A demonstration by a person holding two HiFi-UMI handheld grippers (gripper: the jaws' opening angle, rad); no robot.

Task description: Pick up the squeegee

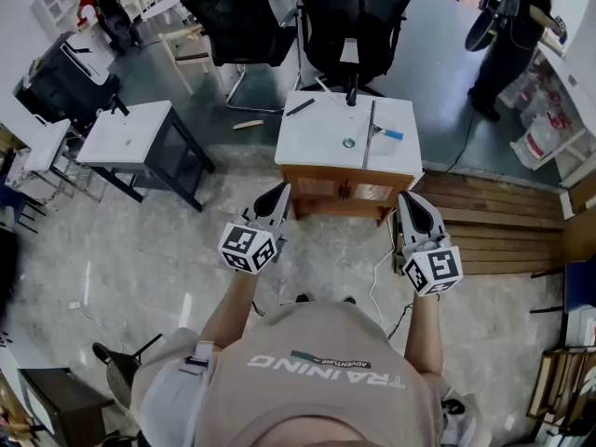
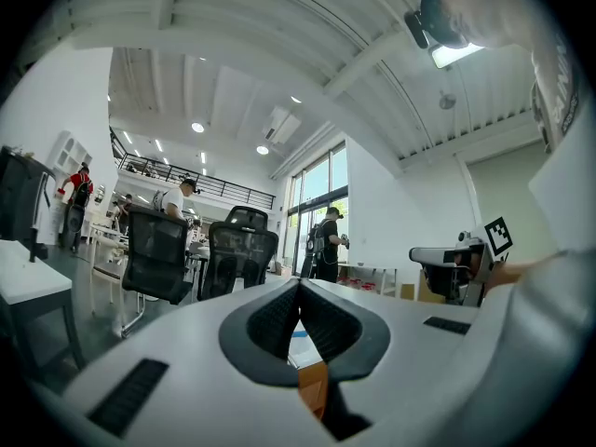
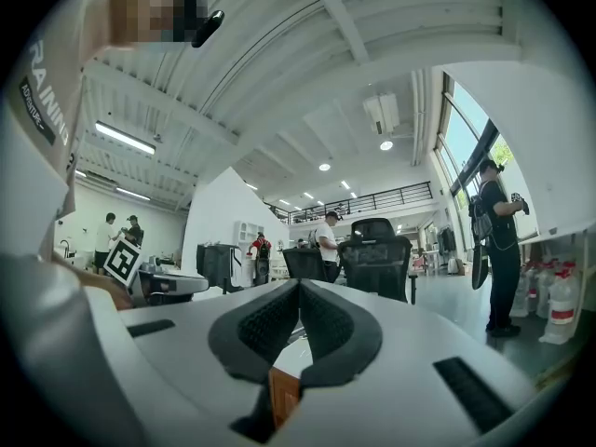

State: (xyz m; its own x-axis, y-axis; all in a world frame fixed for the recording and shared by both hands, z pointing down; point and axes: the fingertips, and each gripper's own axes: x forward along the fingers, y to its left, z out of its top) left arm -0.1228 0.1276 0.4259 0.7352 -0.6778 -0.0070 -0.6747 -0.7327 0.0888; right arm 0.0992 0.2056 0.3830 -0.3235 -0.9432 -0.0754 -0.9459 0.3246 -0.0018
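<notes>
The squeegee (image 1: 370, 136) lies on the small white table (image 1: 312, 142) ahead of me: a long thin grey blade running front to back, with a short blue handle (image 1: 392, 134) sticking out to the right. My left gripper (image 1: 282, 190) is held level before the table's front left corner, jaws shut and empty. My right gripper (image 1: 407, 198) hovers off the front right corner, also shut and empty. In the left gripper view the left gripper (image 2: 298, 283) has its pads pressed together. The right gripper view shows the same for the right gripper (image 3: 298, 283).
A small round object (image 1: 348, 142) and a dark stick-like item (image 1: 300, 107) also lie on the table. Two black office chairs (image 1: 349, 12) stand behind it. A low white side table (image 1: 126, 133) is at the left, wooden planks (image 1: 503, 226) at the right, and a person (image 1: 512, 35) at the far right.
</notes>
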